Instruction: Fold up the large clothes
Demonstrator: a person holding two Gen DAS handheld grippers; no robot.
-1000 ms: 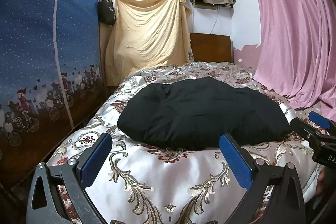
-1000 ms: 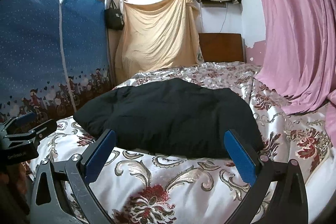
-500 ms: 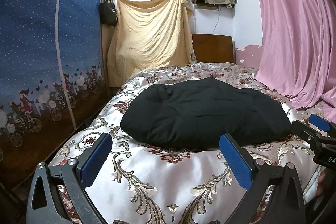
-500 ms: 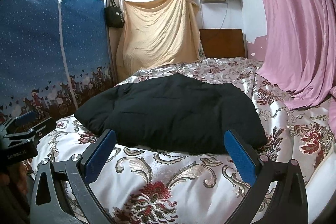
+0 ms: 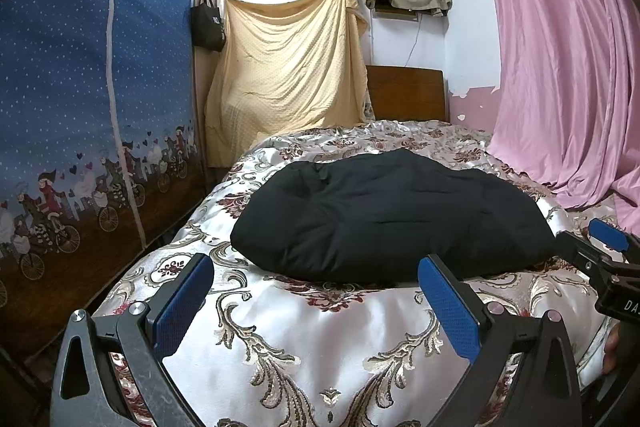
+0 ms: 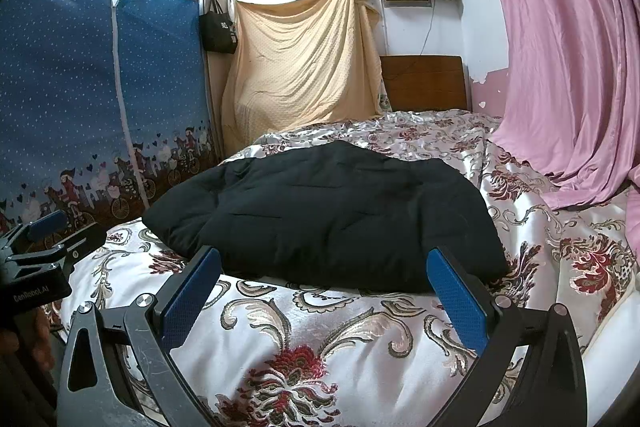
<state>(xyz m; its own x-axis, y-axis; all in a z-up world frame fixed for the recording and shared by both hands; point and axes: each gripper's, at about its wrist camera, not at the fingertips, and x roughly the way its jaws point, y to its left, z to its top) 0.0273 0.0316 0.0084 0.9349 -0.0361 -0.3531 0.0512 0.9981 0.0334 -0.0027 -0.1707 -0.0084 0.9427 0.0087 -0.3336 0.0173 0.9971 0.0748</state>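
Observation:
A black padded garment (image 5: 384,215) (image 6: 332,215) lies folded into a thick bundle on the floral satin bedspread (image 5: 312,339) (image 6: 320,339). My left gripper (image 5: 316,303) hovers open over the bed's near end, short of the bundle, with nothing between its blue pads. My right gripper (image 6: 324,295) is open too, just in front of the bundle's near edge. Each gripper shows in the other's view: the right gripper (image 5: 600,251) at the right edge, the left gripper (image 6: 48,239) at the left edge.
A blue zip wardrobe (image 5: 80,107) stands along the bed's left side. A yellow sheet (image 5: 288,75) hangs by the wooden headboard (image 5: 404,95). A pink curtain (image 5: 560,67) drapes onto the bed's right side. A black bag (image 5: 206,23) hangs by the wardrobe.
Both grippers have drawn back slightly from the bundle and tipped a little; the garment lies still and both stay open.

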